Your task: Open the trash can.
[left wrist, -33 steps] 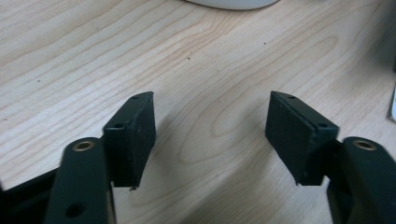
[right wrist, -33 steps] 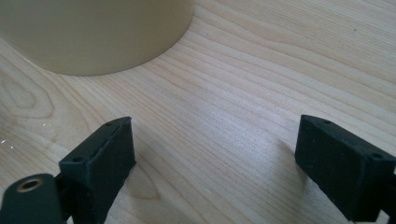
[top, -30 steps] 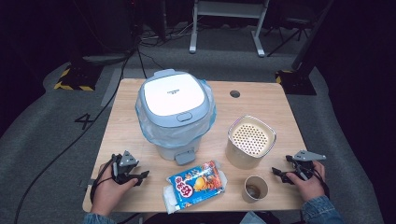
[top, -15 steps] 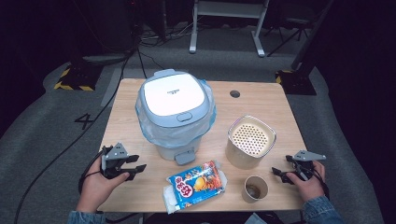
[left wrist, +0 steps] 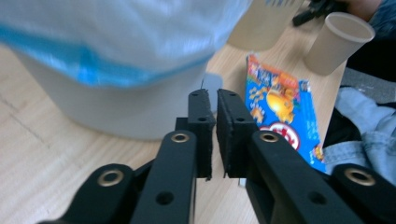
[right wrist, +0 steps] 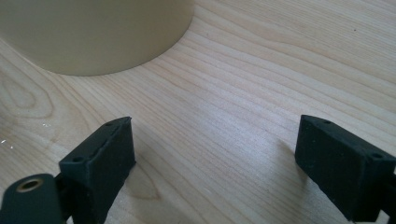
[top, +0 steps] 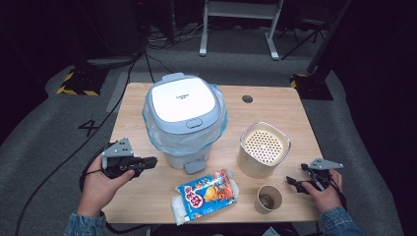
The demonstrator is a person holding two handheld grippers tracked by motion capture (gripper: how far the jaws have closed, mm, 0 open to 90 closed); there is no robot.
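One snack packet (top: pixel 205 195), long axis diagonal.

Left gripper (top: pixel 147 162) fingers just closed, empty; right gripper (top: pixel 293 183) fingers apart.

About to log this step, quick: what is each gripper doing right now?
Left gripper: jaws have just been closing, now shut, nothing between them.
Right gripper: open, empty, jaws wide over bare table.
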